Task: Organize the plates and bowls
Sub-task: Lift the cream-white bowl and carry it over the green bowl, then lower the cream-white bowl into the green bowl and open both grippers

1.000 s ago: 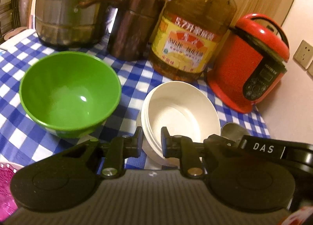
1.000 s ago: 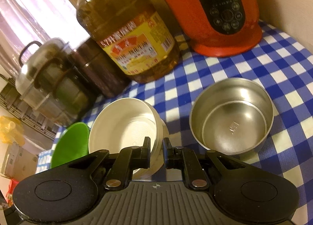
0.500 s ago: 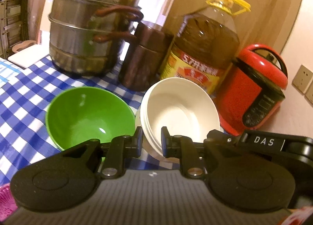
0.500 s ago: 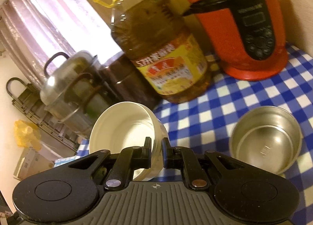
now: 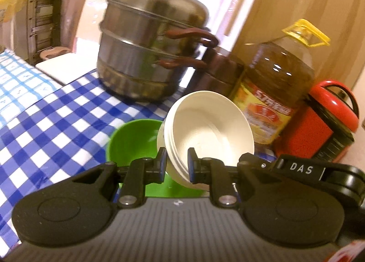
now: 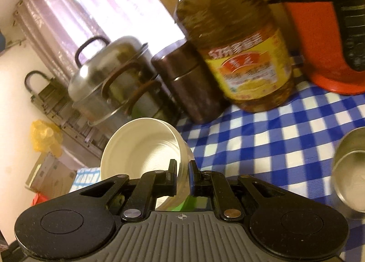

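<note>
Both grippers hold a stack of white bowls (image 5: pixel 209 132) by opposite rims, lifted off the checked cloth and tilted. My left gripper (image 5: pixel 176 162) is shut on the stack's left rim. My right gripper (image 6: pixel 183 174) is shut on the right rim of the same stack (image 6: pixel 141 145). A green bowl (image 5: pixel 134 141) sits on the cloth right below and left of the stack; a sliver of it (image 6: pixel 182 202) shows under the stack in the right wrist view. A steel bowl (image 6: pixel 351 170) stands on the cloth at the right.
A steel steamer pot (image 5: pixel 152 45), a brown canister (image 5: pixel 219 72), a large oil bottle (image 5: pixel 273 88) and a red cooker (image 5: pixel 324 123) line the back of the blue checked cloth (image 5: pixel 57 120). A wall rises on the right.
Both grippers have raised the white bowl stack off the cloth and carried it left, so it now hangs over the green bowl's right side. The steel bowl stayed behind at the right.
</note>
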